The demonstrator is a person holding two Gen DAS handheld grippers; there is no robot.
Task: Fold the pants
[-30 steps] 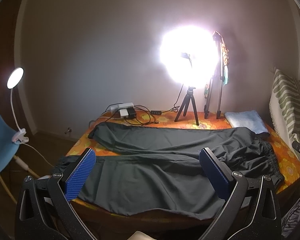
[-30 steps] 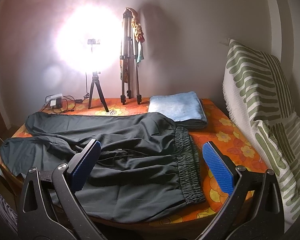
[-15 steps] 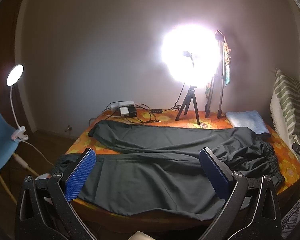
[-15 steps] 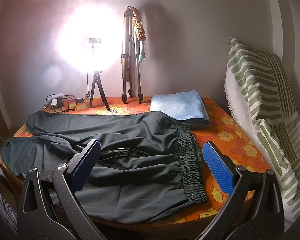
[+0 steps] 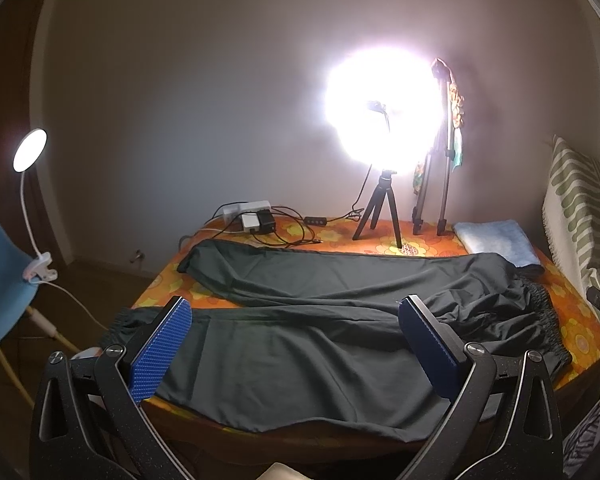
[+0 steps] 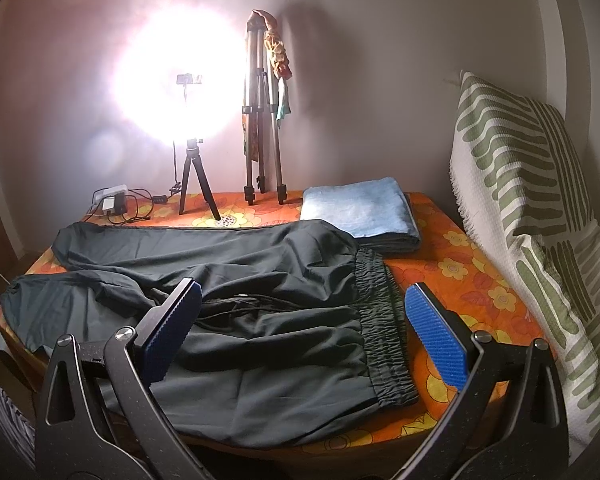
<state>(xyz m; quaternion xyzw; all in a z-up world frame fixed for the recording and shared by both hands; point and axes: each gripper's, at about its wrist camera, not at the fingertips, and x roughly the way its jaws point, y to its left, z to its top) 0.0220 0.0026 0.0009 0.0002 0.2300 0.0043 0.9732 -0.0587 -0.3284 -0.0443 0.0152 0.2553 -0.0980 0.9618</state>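
Dark grey-green pants (image 5: 320, 320) lie spread flat across a table with an orange flowered cloth (image 5: 340, 240), legs to the left, elastic waistband (image 6: 380, 320) to the right. The near leg's edge hangs over the front edge. My left gripper (image 5: 294, 344) is open and empty, held in front of the near leg. My right gripper (image 6: 304, 332) is open and empty, held in front of the waist end, with the pants (image 6: 240, 300) between its fingers in view.
A bright ring light on a small tripod (image 5: 380, 208), a taller tripod (image 6: 260, 120), a power strip with cables (image 5: 252, 216) and a folded blue towel (image 6: 360, 208) stand at the back. A striped green pillow (image 6: 532, 220) is at right. A clip lamp (image 5: 30, 152) and a blue chair are at left.
Both grippers have drifted slightly upward and back, so the table sits a little lower in view. The pants have not moved.
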